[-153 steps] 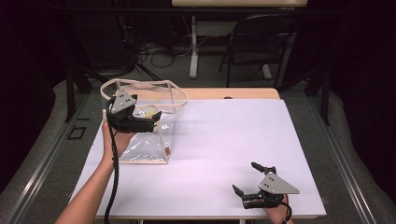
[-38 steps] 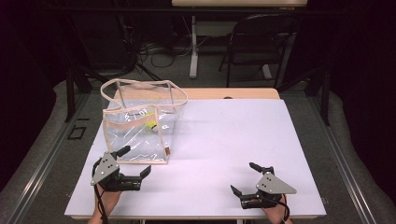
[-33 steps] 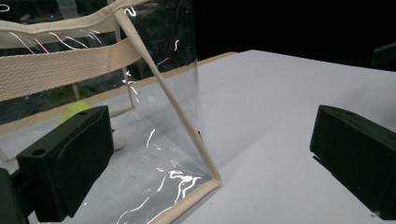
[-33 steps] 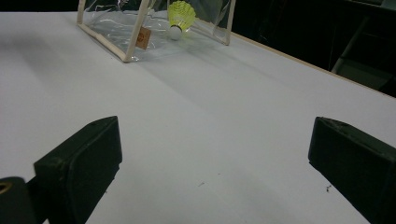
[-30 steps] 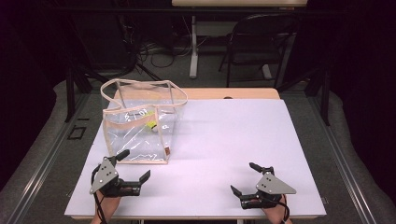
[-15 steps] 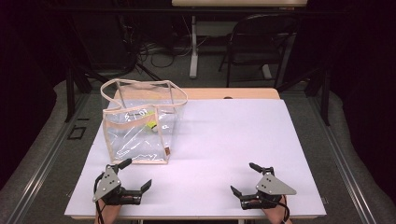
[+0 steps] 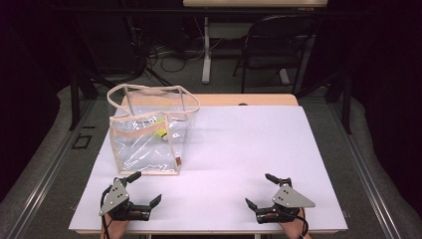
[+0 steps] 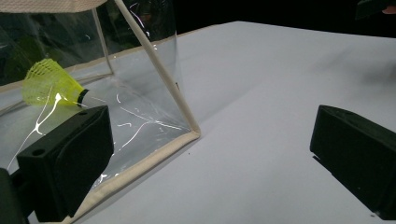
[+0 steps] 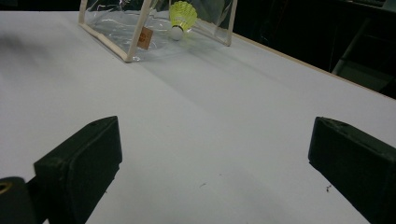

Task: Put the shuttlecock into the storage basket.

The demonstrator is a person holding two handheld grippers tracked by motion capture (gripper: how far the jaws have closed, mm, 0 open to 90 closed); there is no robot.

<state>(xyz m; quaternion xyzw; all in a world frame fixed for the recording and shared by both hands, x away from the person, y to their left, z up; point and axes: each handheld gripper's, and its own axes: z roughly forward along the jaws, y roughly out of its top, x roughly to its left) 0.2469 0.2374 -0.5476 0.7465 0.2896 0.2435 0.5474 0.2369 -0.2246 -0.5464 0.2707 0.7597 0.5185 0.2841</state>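
Since the earlier frames, the left gripper [image 7: 144, 191] has withdrawn from the clear plastic bag with beige trim [image 7: 149, 132] to the near table edge, jaws wide apart and empty. The yellow-green feathered shuttlecock [image 8: 50, 85] lies inside the bag, ahead and left of the left fingers [image 8: 70, 163], long axis roughly flat. The right gripper [image 7: 260, 190], also spread empty, rests farther off on the white table [image 7: 249, 144].

Your left tongs [image 7: 147, 189] have left the clear bag [image 7: 149, 137], dropped the shuttlecock [image 7: 160, 134] inside, and pulled back near the table's [image 7: 239, 149] front edge.
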